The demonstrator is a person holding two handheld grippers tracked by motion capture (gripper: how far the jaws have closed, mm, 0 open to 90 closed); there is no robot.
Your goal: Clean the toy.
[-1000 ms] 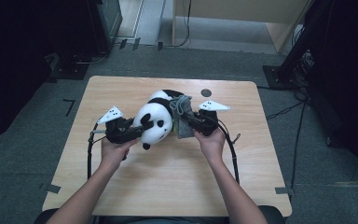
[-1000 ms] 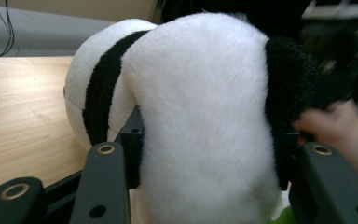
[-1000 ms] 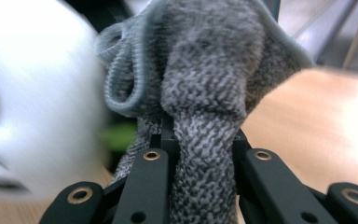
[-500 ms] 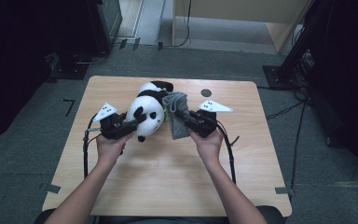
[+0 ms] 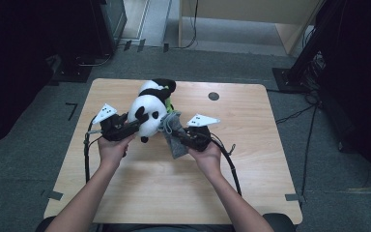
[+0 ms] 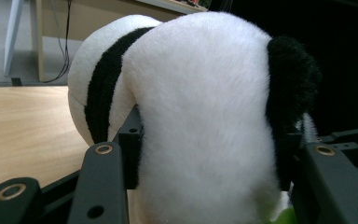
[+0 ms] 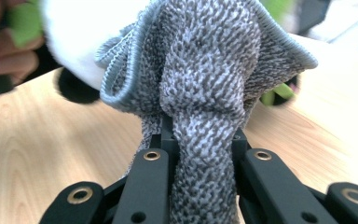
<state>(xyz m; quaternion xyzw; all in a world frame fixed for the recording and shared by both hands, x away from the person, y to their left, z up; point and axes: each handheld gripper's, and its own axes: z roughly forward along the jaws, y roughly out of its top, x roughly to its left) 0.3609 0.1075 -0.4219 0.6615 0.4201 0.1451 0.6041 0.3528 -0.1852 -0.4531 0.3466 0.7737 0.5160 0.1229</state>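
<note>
A black-and-white panda plush (image 5: 147, 108) stands over the middle of the wooden table (image 5: 251, 159), with a bit of green (image 5: 168, 103) at its side. My left gripper (image 5: 128, 128) comes in from the left, shut on the panda's white head (image 6: 205, 116), and its jaws press into both sides. Right of the panda, my right gripper (image 5: 182, 137) is shut on a bunched grey knitted cloth (image 5: 174, 137). In the right gripper view the cloth (image 7: 205, 70) bulges up from between the jaws (image 7: 200, 135) and touches the plush.
A small dark round spot (image 5: 213, 95) lies on the table at the back right. Black cables (image 5: 229, 159) trail from both grippers across the tabletop. Dark equipment and a wooden cabinet (image 5: 251, 14) stand on the floor beyond the far edge.
The right gripper has moved left and a little nearer with the grey cloth. The panda has shifted left and away, and now stands more upright in the left gripper.
</note>
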